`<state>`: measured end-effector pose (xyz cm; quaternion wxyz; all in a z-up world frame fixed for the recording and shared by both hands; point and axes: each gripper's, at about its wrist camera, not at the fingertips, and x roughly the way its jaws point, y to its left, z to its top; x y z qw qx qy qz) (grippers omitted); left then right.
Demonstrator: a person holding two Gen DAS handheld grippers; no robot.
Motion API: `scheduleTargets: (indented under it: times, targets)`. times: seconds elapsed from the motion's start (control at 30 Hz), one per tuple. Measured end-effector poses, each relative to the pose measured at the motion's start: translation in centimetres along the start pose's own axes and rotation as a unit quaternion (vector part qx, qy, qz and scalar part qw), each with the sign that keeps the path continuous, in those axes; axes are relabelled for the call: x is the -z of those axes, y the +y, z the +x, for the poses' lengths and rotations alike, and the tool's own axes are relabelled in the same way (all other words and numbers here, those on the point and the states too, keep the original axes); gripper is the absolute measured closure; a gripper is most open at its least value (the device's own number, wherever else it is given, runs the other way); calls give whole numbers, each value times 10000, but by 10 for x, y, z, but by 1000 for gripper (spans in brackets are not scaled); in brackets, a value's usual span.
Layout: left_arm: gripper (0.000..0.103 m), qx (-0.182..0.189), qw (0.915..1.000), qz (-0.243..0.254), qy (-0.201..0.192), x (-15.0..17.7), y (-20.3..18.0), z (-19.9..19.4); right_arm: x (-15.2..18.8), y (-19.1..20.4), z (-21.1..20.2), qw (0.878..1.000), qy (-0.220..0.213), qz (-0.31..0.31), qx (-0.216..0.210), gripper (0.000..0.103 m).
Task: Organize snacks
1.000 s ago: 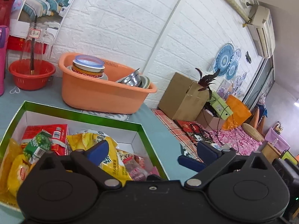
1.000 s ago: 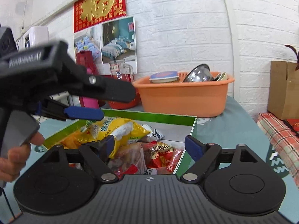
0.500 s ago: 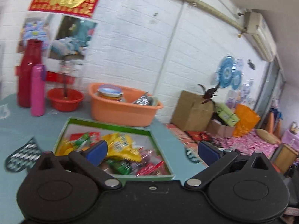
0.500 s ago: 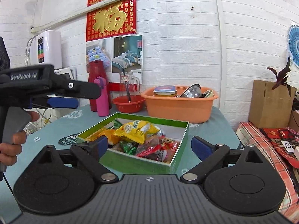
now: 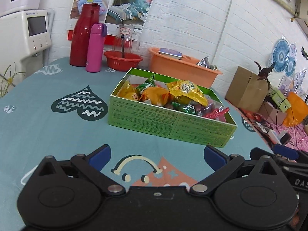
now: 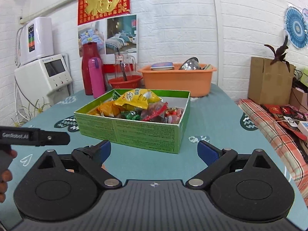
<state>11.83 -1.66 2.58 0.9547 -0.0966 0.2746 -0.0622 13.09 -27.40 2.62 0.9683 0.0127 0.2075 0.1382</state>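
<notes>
Behind the snack box (image 6: pixel 132 129) an orange basin (image 6: pixel 177 80), pink bottle (image 5: pixel 95 48), both grippers (image 5: pixel 156 154) (image 6: pixel 154 150) gaping empty, holder's fingers (image 6: pixel 4 175) only in right view

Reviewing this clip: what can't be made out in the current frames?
- Snacks low in the green box: left wrist view, hidden by its near wall and the yellow packet.
- Orange basin contents: right wrist view, rim hides most.
- Box print: both views, too small.
- Person's hand: right wrist view, cut off at the left edge.
</notes>
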Motion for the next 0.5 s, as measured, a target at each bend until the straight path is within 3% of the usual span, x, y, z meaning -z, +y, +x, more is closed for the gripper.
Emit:
scheduleTargets:
  times: [0.5]
  targets:
    - [0,-220,9996,188,-29,3,-1,0,4,10,4,9999,-34,-95,102,0]
